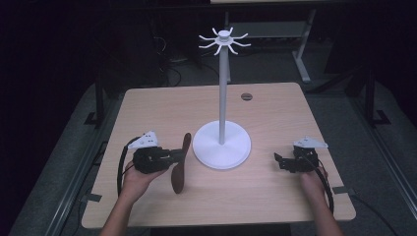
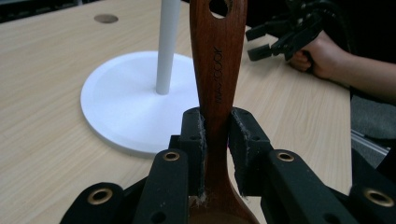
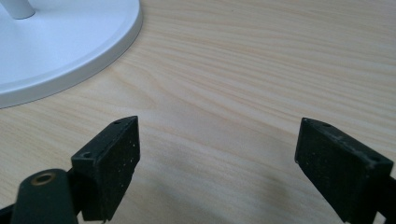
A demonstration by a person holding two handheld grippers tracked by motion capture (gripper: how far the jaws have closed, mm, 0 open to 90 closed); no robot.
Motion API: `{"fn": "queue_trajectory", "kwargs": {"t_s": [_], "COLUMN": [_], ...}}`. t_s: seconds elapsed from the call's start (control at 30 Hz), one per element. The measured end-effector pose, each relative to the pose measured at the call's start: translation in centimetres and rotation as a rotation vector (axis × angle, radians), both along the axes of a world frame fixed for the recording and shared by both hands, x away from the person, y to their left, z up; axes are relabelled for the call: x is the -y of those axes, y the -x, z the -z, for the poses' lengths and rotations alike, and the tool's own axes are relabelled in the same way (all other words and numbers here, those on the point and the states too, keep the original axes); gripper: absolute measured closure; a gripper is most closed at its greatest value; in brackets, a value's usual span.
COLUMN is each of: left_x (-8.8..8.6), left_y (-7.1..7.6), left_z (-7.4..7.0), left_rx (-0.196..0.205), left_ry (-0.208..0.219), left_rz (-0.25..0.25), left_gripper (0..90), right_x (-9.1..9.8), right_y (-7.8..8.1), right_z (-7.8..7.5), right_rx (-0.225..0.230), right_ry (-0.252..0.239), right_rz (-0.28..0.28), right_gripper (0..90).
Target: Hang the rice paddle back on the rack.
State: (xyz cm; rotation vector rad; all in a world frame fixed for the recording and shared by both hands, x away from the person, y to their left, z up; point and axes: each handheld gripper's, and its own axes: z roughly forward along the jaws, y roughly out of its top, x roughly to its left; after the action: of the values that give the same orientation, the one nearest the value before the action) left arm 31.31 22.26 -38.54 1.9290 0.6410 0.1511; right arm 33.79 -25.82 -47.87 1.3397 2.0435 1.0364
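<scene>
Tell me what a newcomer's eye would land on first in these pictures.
First, the tall white stand at the table's middle, its round base on the wood and a ring of curved hooks at the top. Next, the dark wooden spoon clamped by its handle in the left gripper, just left of the base. The right gripper sits open at the table's right side, holding nothing.

High view: above near edge, facing forward and down over whole table (image 1: 275, 196). Left gripper view: low, close, along jaws toward stand (image 2: 140, 107) and the far hand (image 2: 322, 56). Right gripper view: low, very close to tabletop; stand base shared at corner.
</scene>
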Motion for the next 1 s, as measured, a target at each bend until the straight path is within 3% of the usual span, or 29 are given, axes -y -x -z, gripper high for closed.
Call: {"fn": "queue_trajectory", "kwargs": {"t_s": [0.4,1.0], "left_x": [-0.5,-0.9], "left_y": [0.3,0.6], "left_z": [-0.5,-2.0], "left_rx": [0.062,0.095], "left_ry": [0.043,0.074], "left_rz": [-0.010,-0.022], "left_gripper": [75.8,75.9], "right_x": [0.0,0.0], "right_y": [0.0,0.0], "right_z": [0.0,0.0], "right_rx": [0.001,0.001], "right_ry": [0.001,0.005], "right_rz": [0.001,-0.005], "right_gripper": [13.5,13.5]}}
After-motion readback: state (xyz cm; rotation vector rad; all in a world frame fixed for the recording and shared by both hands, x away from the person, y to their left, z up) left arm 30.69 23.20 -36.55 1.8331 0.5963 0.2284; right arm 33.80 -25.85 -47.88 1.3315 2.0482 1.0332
